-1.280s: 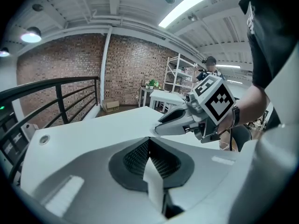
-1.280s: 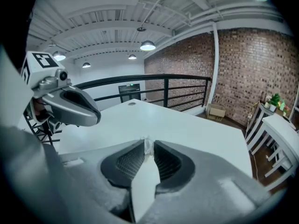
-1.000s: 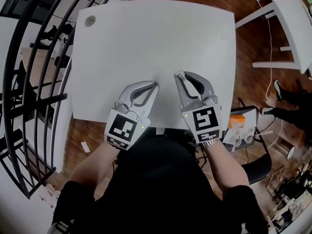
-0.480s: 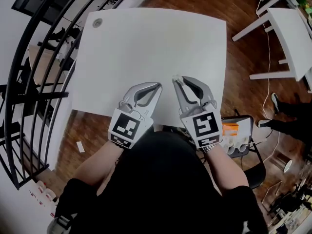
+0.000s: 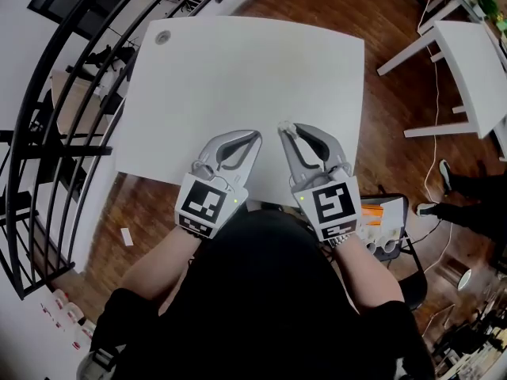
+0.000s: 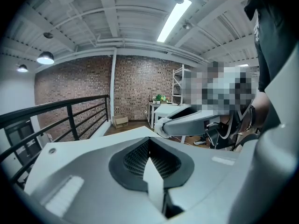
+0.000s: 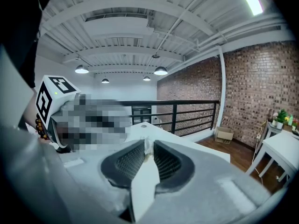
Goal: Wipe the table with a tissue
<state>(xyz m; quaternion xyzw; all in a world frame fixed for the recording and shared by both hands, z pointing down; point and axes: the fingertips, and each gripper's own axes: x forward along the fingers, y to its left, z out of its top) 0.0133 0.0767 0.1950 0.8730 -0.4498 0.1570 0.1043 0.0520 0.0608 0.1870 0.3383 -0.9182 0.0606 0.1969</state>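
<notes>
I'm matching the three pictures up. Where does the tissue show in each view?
Head view: the tissue is at the tip of the right gripper, over the white table.
Left gripper view: centre right, a white wad on the other gripper's tip.
Right gripper view: lower centre, pinched between the tongs.
Shared landmark: the table's round grommet.
</notes>
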